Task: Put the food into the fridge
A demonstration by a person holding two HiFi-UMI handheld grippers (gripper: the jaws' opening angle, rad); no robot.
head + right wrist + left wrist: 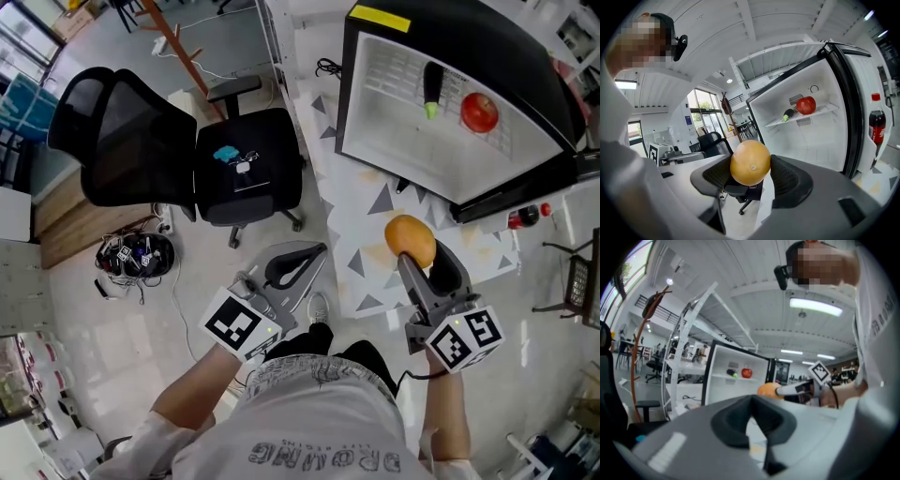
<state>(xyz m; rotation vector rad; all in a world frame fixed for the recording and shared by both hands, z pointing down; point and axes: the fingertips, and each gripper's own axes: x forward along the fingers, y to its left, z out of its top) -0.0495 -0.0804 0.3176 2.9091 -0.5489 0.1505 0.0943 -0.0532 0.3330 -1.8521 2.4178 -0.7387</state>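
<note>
My right gripper [413, 247] is shut on a round orange [411, 239], held out in front of the open fridge [394, 141]. In the right gripper view the orange [750, 162] sits squeezed between the two dark pads, and the fridge [820, 140] stands to its right. One shelf inside carries a dark eggplant [432, 89] and a red round fruit [479, 112]. My left gripper [314, 255] is lower and to the left, away from the fridge. It is shut with nothing in it; its pads [736, 425] meet at the tip.
A black office chair [187, 155] stands to the left of the fridge. A cola bottle [525, 217] sits in the fridge door. A patterned mat [366, 216] lies under the fridge front. A bundle of cables and gear [136, 255] lies on the floor at left.
</note>
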